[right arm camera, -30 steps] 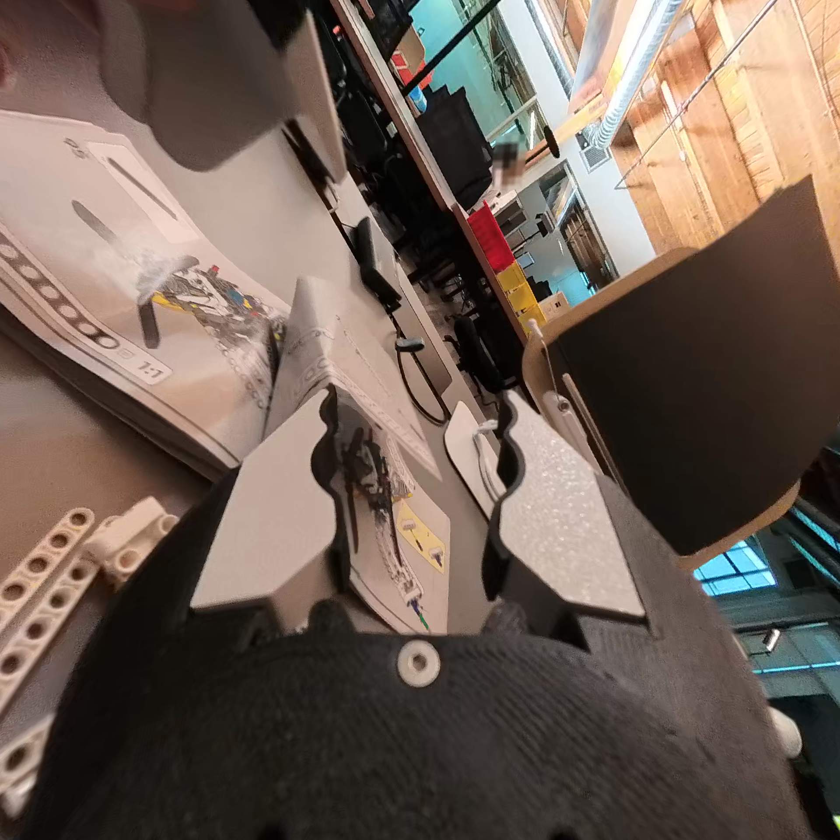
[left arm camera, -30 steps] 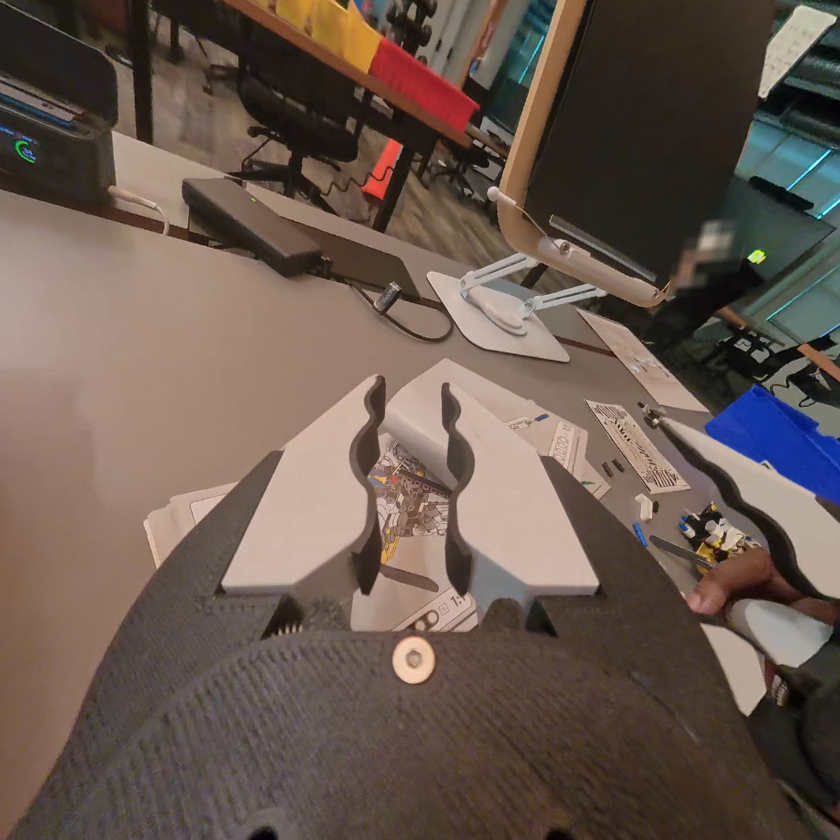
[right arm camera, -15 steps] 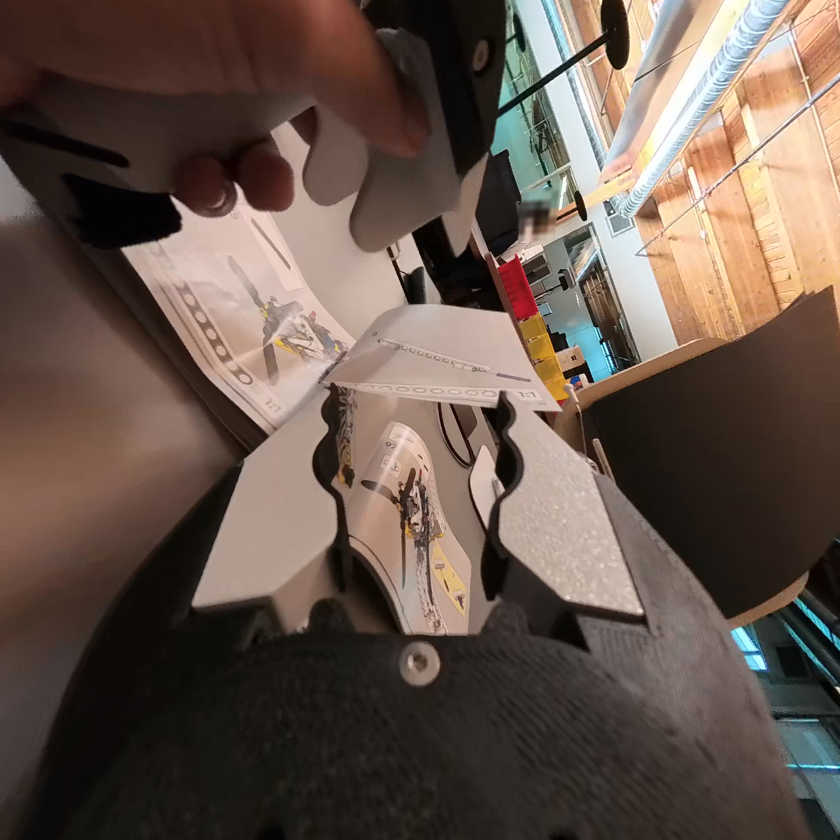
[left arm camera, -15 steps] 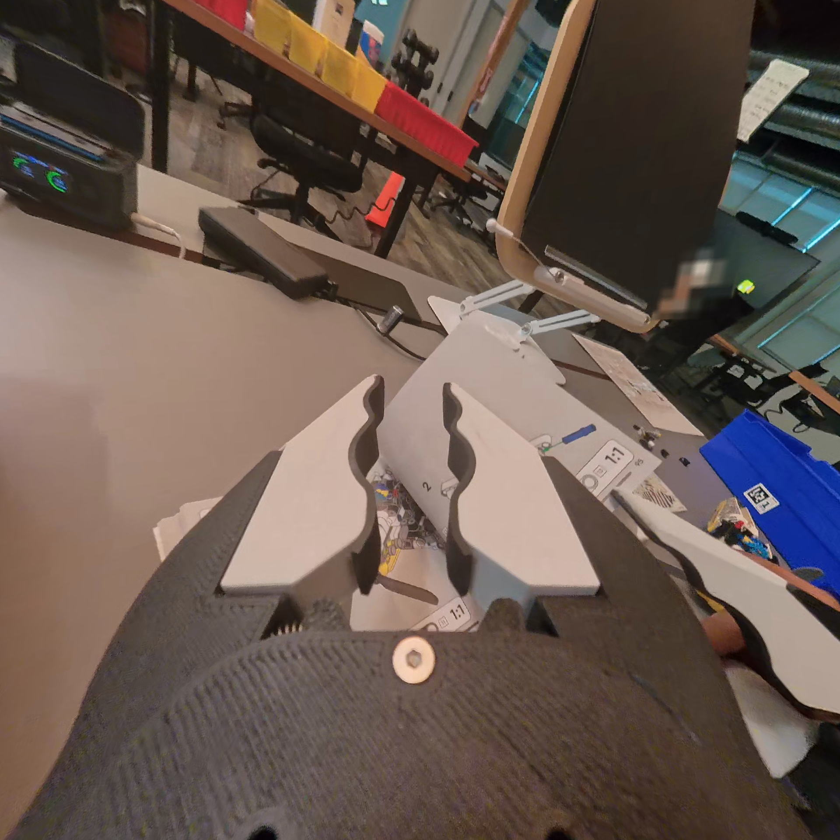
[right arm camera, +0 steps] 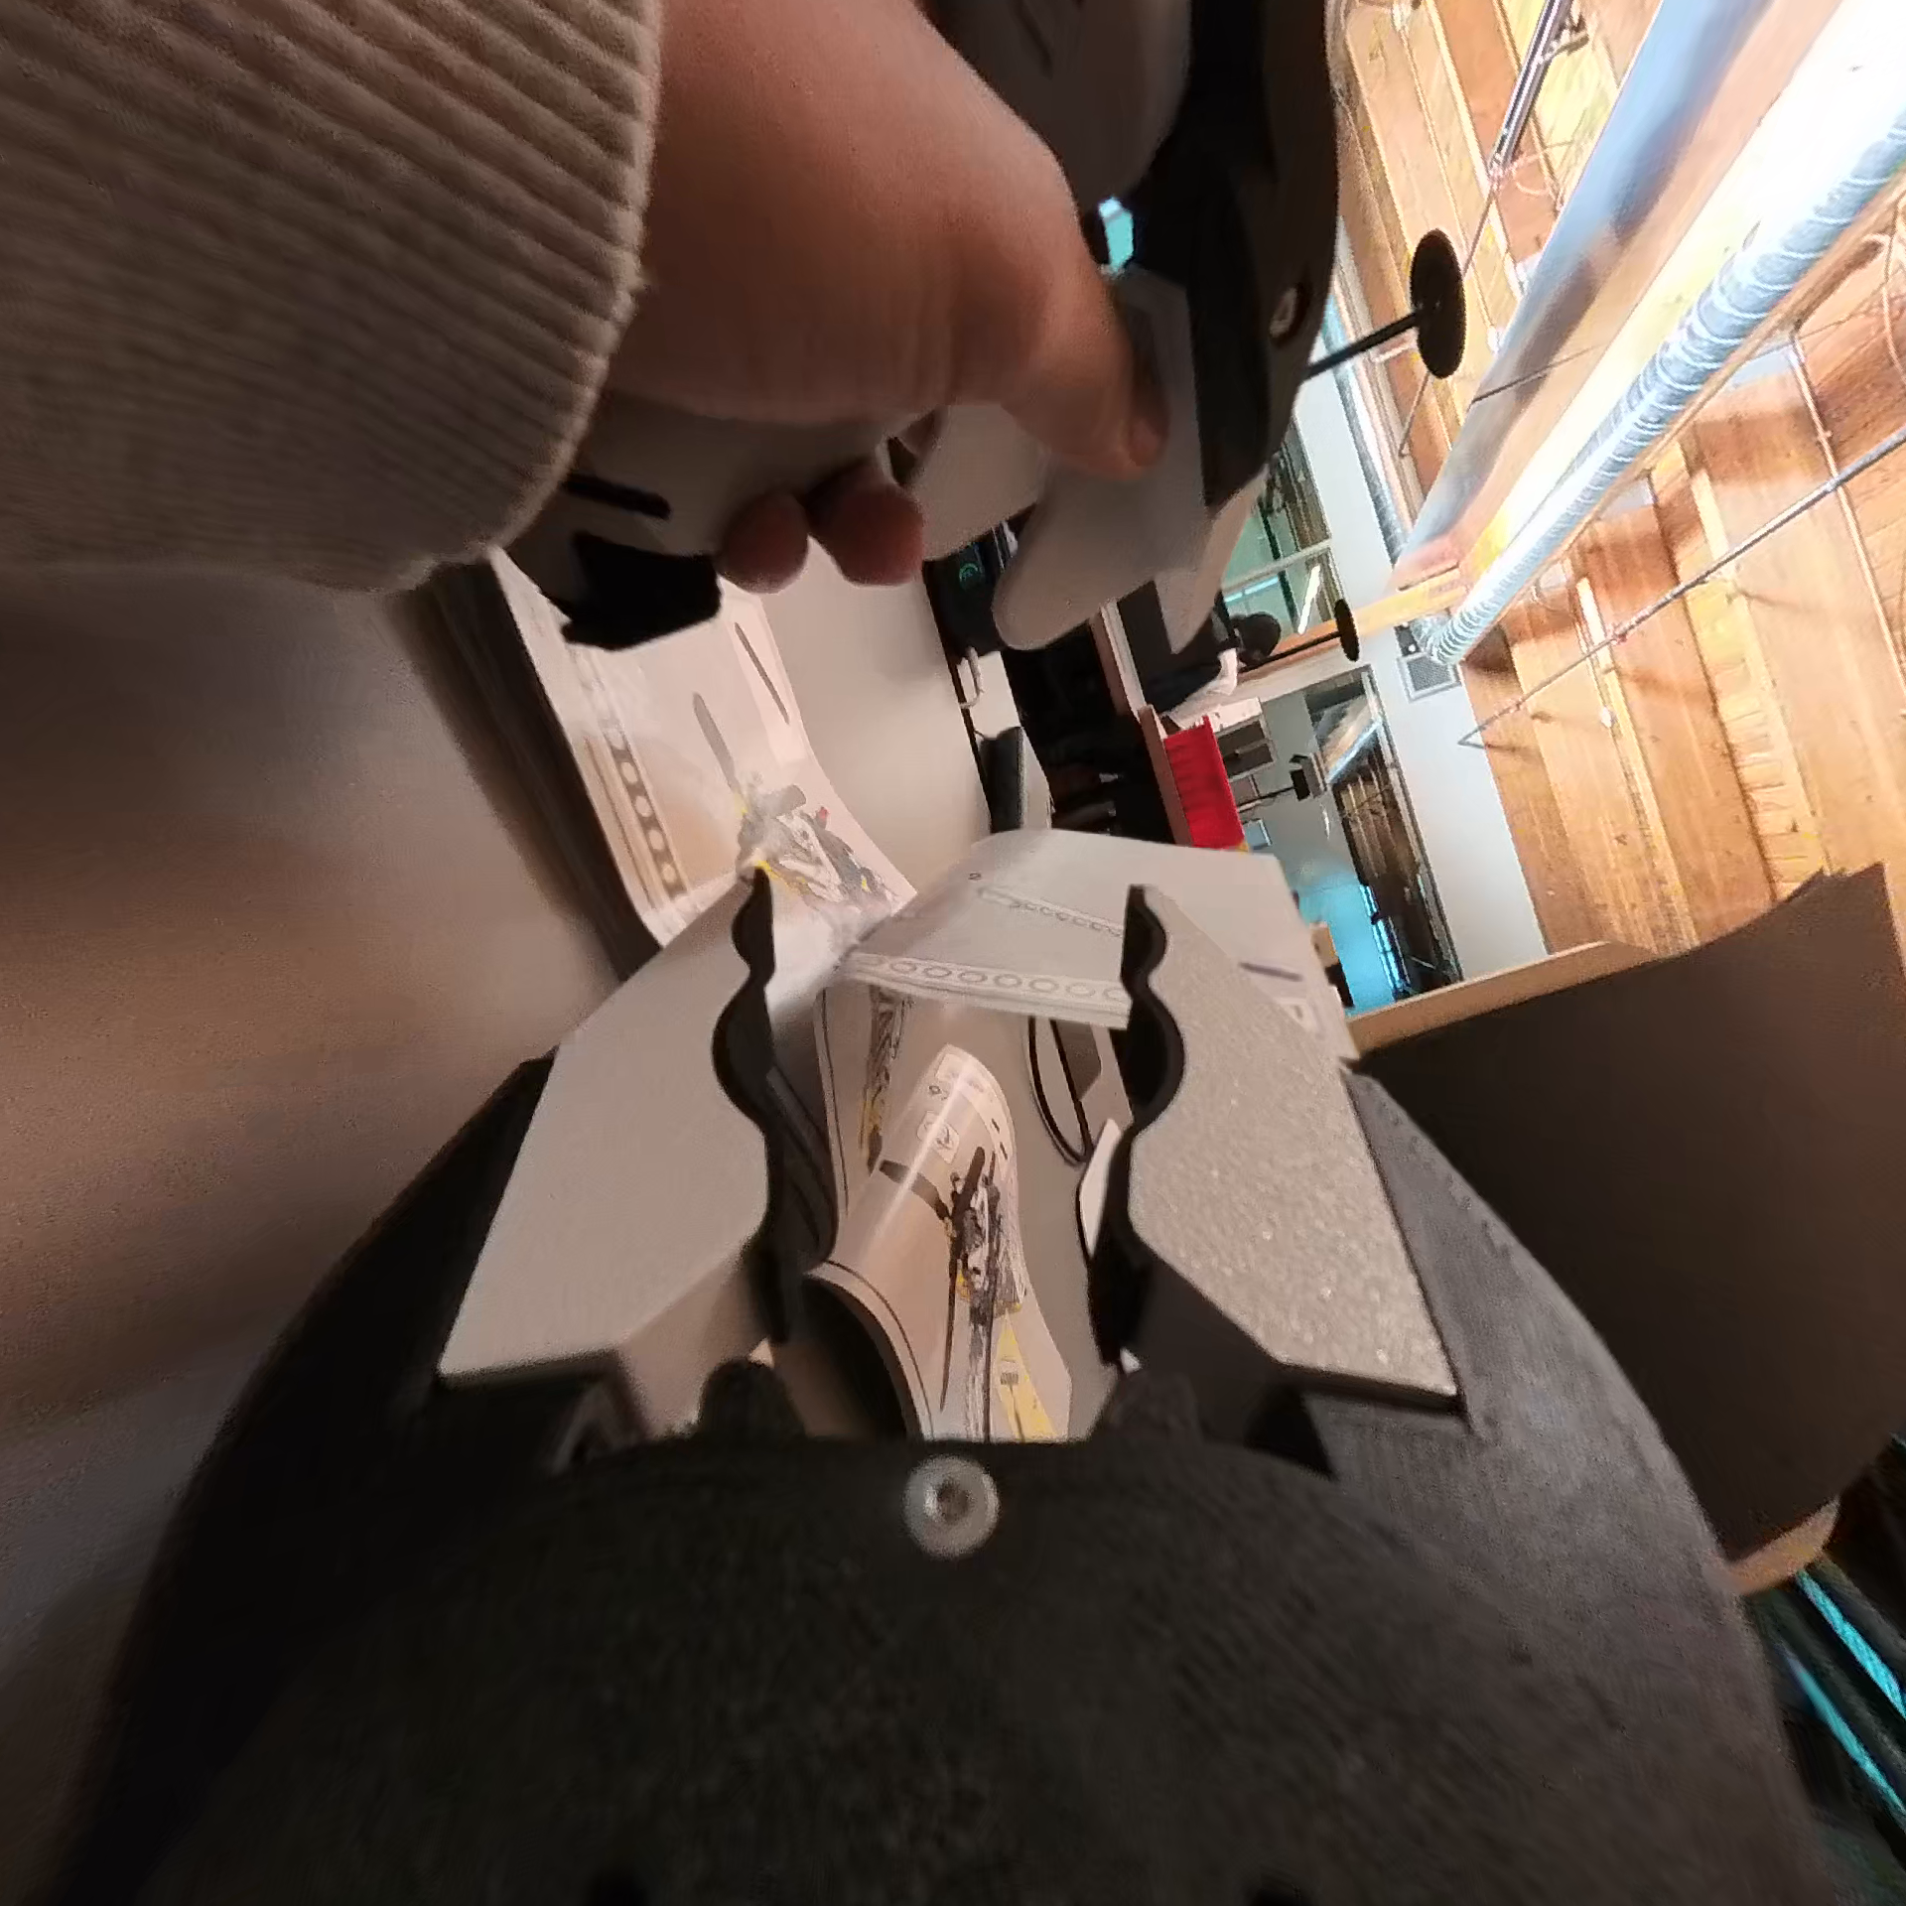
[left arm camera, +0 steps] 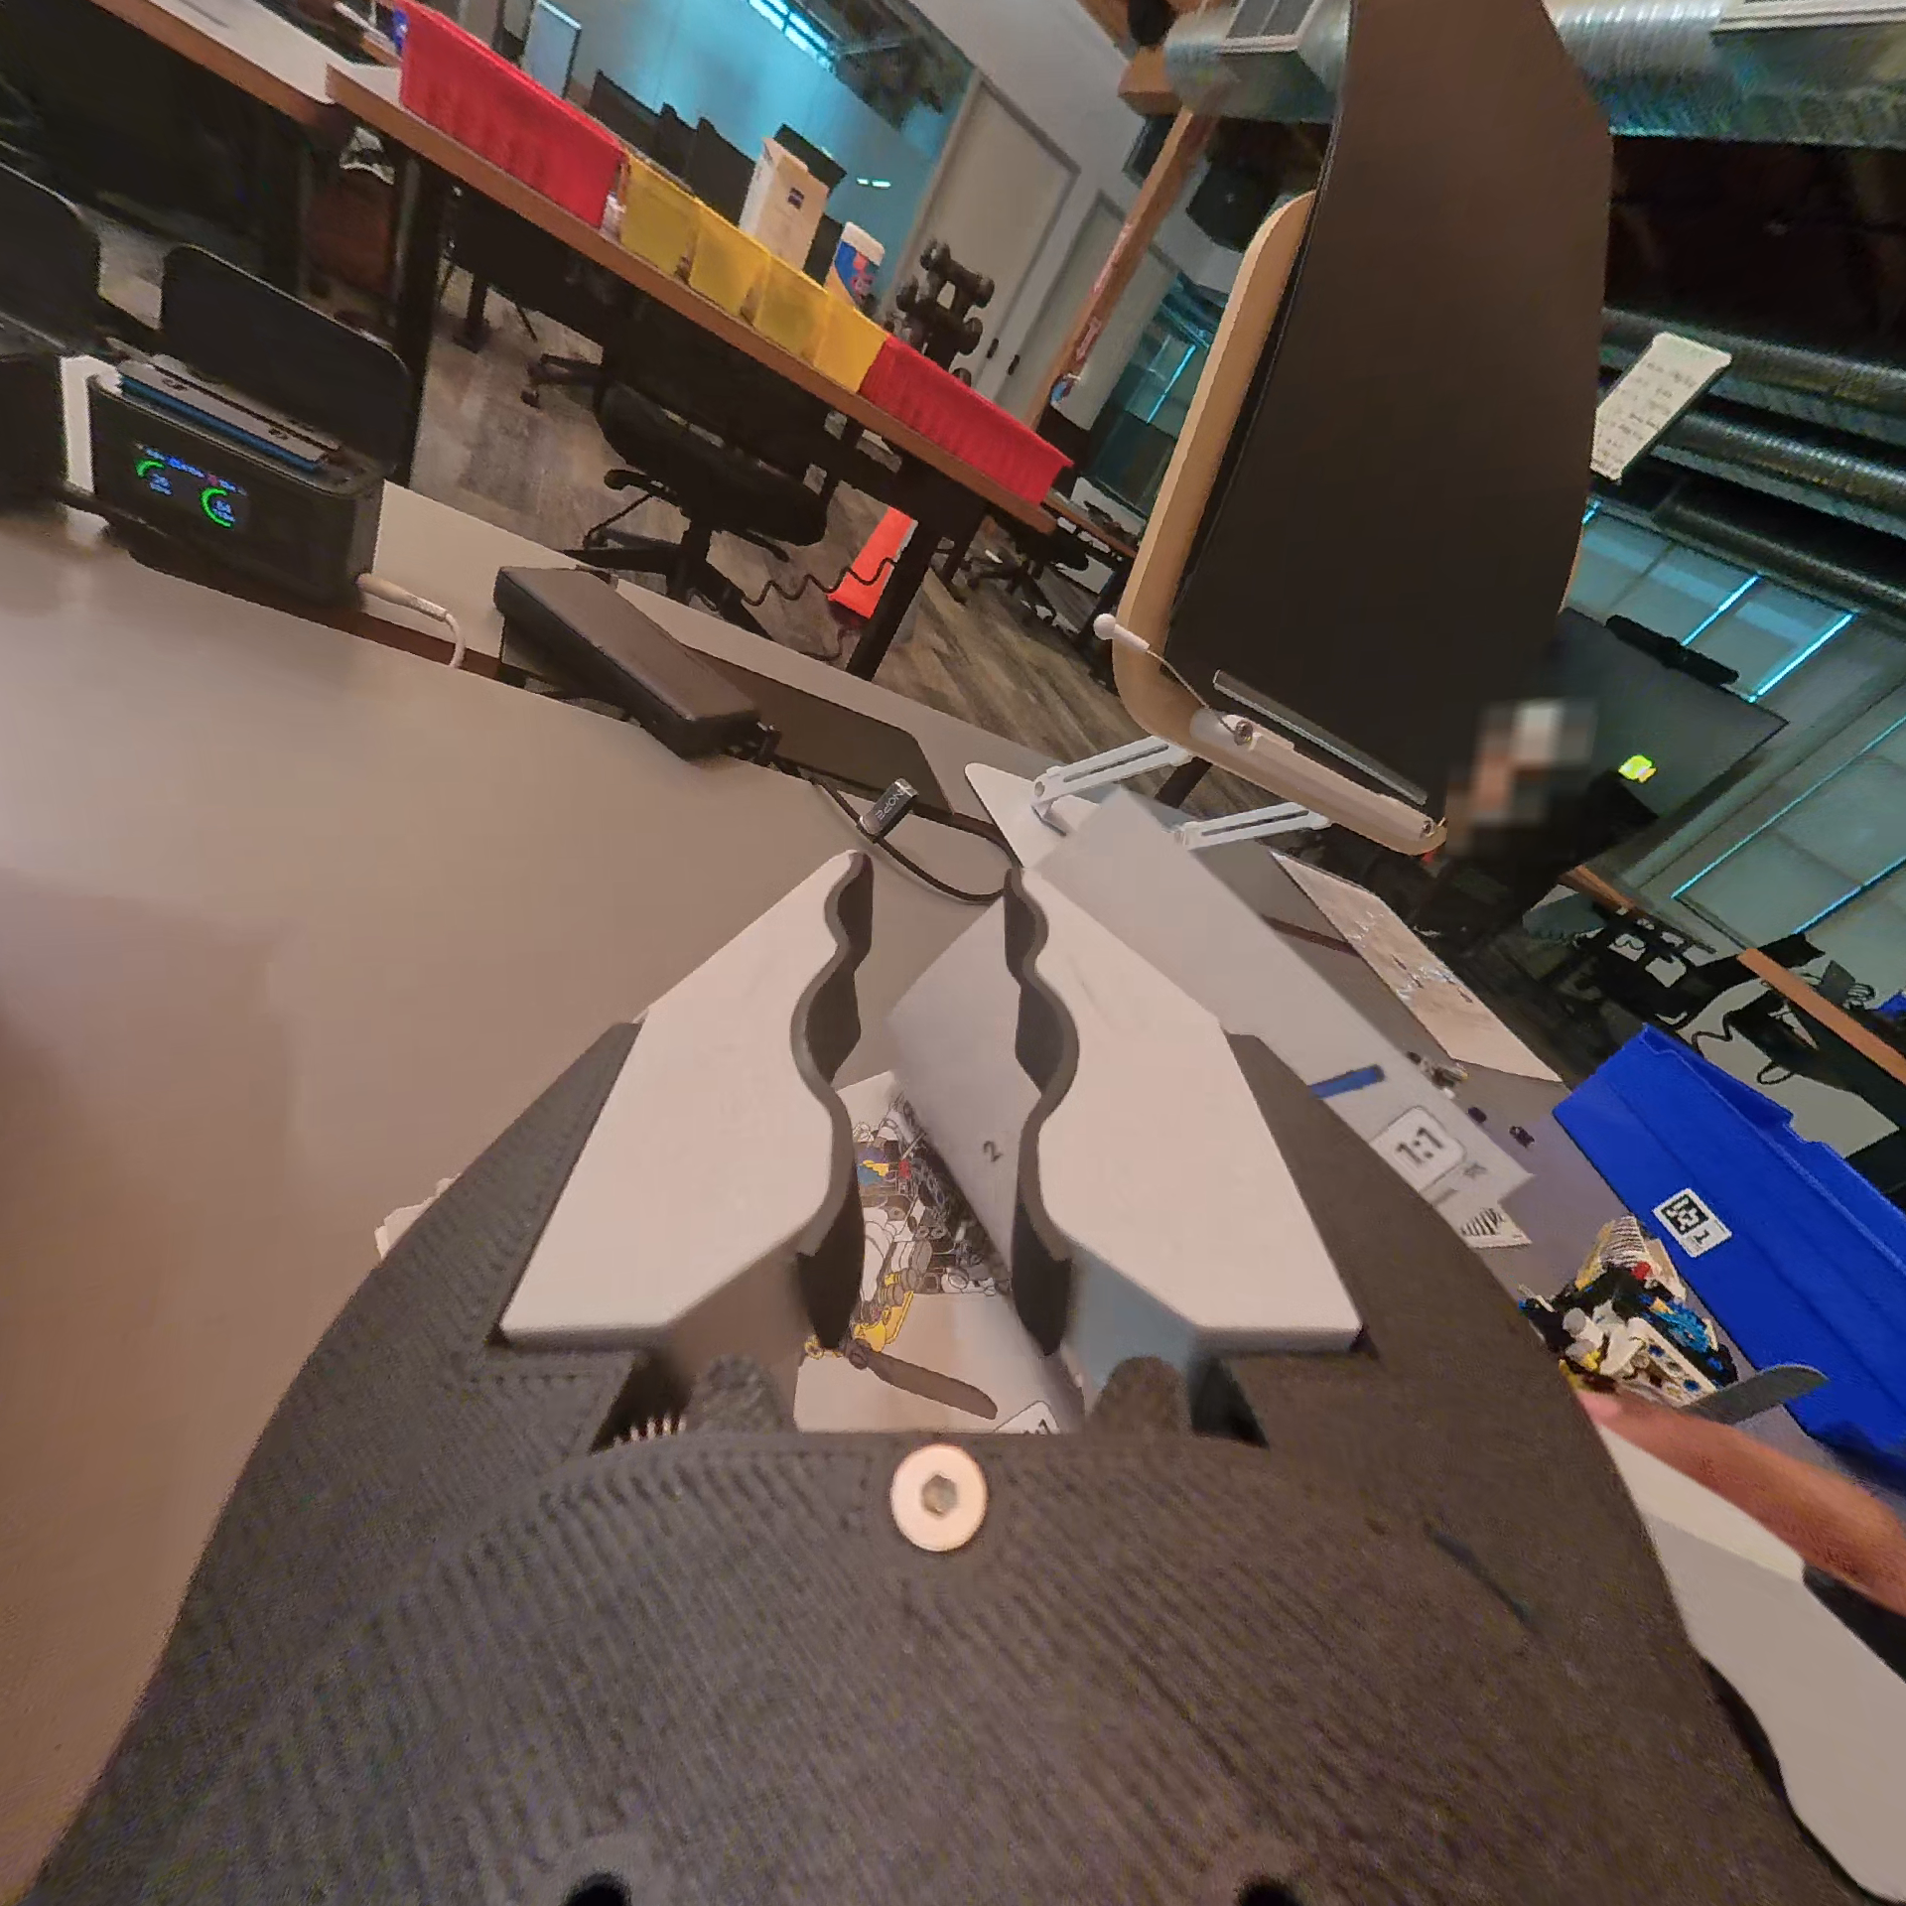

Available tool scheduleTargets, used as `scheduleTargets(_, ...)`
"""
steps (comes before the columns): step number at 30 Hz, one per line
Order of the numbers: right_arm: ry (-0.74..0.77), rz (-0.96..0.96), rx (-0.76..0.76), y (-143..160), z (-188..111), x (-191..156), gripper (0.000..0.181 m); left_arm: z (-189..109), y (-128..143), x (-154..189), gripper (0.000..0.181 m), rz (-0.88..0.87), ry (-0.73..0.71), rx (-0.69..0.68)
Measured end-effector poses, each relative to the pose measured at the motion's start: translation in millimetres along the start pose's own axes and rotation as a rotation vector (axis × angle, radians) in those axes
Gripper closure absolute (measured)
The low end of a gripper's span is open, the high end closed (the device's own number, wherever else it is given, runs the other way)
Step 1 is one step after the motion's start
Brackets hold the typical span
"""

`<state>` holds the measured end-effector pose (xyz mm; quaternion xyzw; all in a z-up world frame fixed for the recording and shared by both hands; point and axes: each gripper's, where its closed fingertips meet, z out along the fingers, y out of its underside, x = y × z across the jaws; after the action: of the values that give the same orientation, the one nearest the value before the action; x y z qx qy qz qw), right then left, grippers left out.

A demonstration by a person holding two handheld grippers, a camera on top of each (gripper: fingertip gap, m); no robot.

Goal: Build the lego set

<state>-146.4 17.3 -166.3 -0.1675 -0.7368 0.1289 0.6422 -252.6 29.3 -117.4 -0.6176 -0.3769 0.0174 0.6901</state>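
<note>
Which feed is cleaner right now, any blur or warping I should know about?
Left wrist view: mostly sharp, the instruction booklet readable between the left gripper fingers; only the hand at right is motion-smeared; wide-angle bending at the edges. Right wrist view: rolled sideways, table blurred, sleeve close and soft.

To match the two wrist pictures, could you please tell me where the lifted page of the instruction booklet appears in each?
Left wrist view: the lifted page rises just beyond the left gripper, running right behind its right finger.
Right wrist view: the lifted page arches across the picture's middle, at the tips of the right gripper.
Shared landmark: the black board with a tan edge.
</note>
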Motion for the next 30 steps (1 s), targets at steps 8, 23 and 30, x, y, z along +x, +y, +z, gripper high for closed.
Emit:
scheduleTargets(8,-0.022,-0.098,0.132,-22,-15,-9,0.127,-3,-5,-4,0.158,-0.031,0.004,0.024)
scheduleTargets(23,-0.235,0.358,0.467,-58,-53,4,0.149,-25,-38,-15,0.166,-0.016,-0.041,0.196)
scheduleTargets(30,-0.239,0.660,0.542,-49,-59,37,0.156,-23,-35,-11,0.170,0.002,-0.026,0.179)
